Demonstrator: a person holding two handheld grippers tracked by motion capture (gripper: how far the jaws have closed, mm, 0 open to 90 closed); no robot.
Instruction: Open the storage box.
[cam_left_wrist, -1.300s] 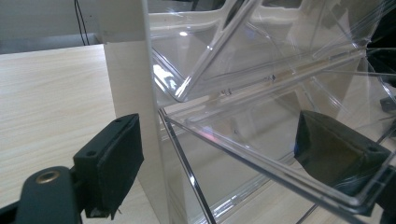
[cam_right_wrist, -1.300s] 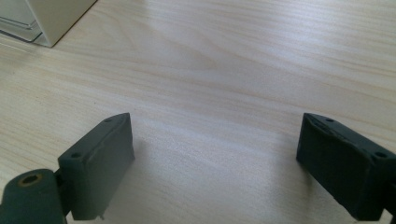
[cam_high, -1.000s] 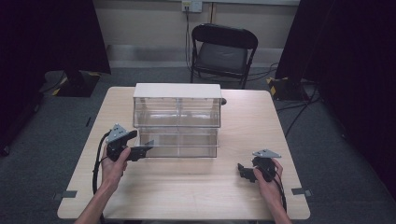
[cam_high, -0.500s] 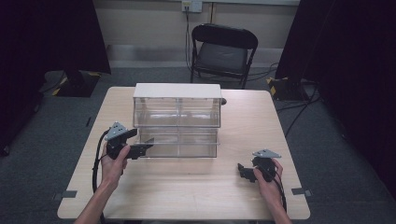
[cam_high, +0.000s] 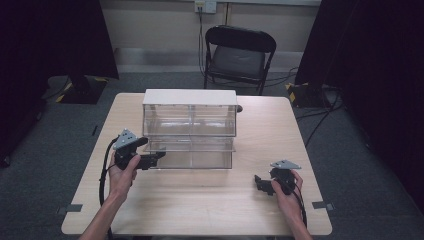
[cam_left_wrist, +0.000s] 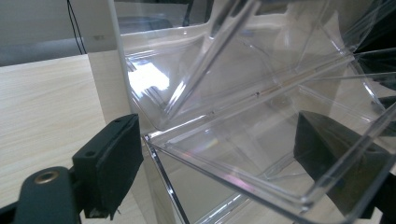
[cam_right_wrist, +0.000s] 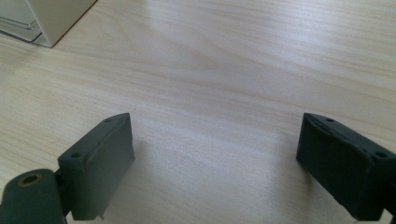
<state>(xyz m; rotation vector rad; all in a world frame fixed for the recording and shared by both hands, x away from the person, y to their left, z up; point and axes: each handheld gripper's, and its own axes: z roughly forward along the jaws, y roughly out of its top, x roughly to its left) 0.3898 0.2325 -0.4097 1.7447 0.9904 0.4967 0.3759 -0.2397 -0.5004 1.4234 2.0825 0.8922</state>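
Clear drawer unit (cam_high: 190, 127) stands mid-surface (cam_high: 200, 205), a folding chair (cam_high: 239, 55) behind it; left gripper (cam_high: 150, 160) fingers straddle its pulled-out empty drawer (cam_left_wrist: 261, 154), right gripper (cam_high: 262, 184) fingers apart.

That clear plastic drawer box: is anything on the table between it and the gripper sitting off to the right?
Nothing visible. Bare table lies between the right gripper and the drawer box; its open jaws frame plain wood, the box's corner beyond.
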